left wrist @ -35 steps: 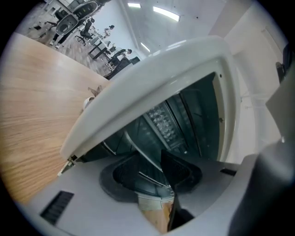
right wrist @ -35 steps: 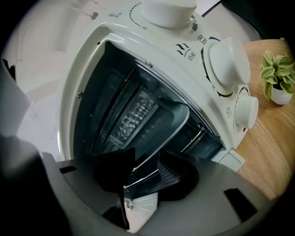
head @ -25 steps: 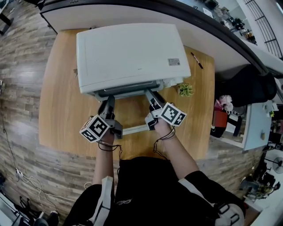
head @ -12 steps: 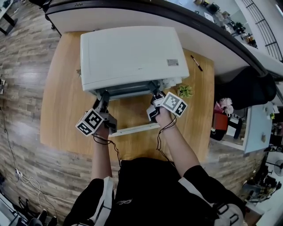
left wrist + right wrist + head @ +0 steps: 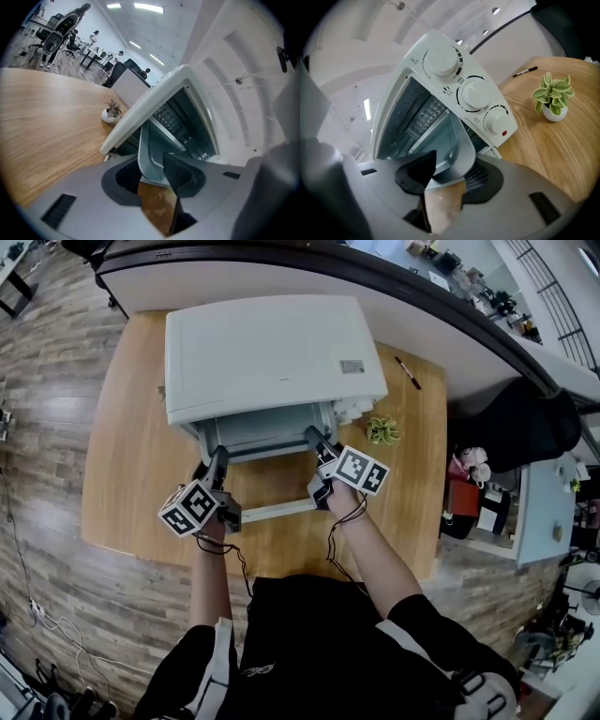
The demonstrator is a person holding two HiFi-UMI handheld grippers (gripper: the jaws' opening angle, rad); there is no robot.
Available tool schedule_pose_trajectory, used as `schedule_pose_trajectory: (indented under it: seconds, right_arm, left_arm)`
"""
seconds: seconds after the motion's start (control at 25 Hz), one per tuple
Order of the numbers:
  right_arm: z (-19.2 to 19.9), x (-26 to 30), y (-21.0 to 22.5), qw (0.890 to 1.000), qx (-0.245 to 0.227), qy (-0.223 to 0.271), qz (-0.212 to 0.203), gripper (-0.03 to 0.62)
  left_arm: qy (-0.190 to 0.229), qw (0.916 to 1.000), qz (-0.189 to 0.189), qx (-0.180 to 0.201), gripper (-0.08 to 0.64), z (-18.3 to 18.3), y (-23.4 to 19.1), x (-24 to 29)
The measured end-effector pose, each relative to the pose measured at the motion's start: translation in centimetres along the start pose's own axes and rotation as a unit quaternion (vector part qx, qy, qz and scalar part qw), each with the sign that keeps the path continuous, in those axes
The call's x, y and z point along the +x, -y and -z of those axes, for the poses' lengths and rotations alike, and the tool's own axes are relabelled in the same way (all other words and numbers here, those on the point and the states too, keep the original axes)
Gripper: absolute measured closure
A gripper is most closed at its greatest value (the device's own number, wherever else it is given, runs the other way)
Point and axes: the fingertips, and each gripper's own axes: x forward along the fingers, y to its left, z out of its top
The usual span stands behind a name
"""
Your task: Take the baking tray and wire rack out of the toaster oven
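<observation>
Progress is partial: left gripper (image 5: 217,460) and right gripper (image 5: 314,439), jaws just closing, clamp the half-withdrawn baking tray (image 5: 267,441) by its near corners; wire rack not yet out.

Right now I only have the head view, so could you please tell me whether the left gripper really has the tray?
Observer: Yes. The left gripper view shows the rim of the tray between the jaws of the left gripper, which have just been closing and look pressed onto it.
Operator: Thank you, and how about the other one?
Observer: In its own view the right gripper has the tray's rounded corner between its jaws, at the end of the toaster oven where the knobs are. Its jaws have just been closing onto it too.
</observation>
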Motion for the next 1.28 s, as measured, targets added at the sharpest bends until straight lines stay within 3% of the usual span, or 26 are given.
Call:
schedule_pose_trajectory:
  seconds: [0.52,0.76,1.0,1.28]
  right_arm:
    - [3.2,-4.2,0.5,0.999,-0.044,-0.031,-0.009,0.405]
    - [3.6,-6.5,0.2,0.999,-0.036,-0.019,-0.028,0.404]
    - [5.4,-8.1,1.3,0.998,-0.029,-0.040,-0.035,0.402]
    - [6.6,-10.4,1.6,0.997,-0.032,-0.047,-0.050,0.402]
  left_arm:
    - [0.005,0.9999,-0.015,0.005,0.413,3.7,0.6,-4.7]
    - [0.024,0.9995,-0.018,0.010,0.413,4.6,1.9,-6.7]
    - [0.022,0.9991,-0.021,0.030,0.413,6.5,2.7,-9.0]
    - [0.024,0.9988,-0.033,0.027,0.413,8.4,3.6,-11.5]
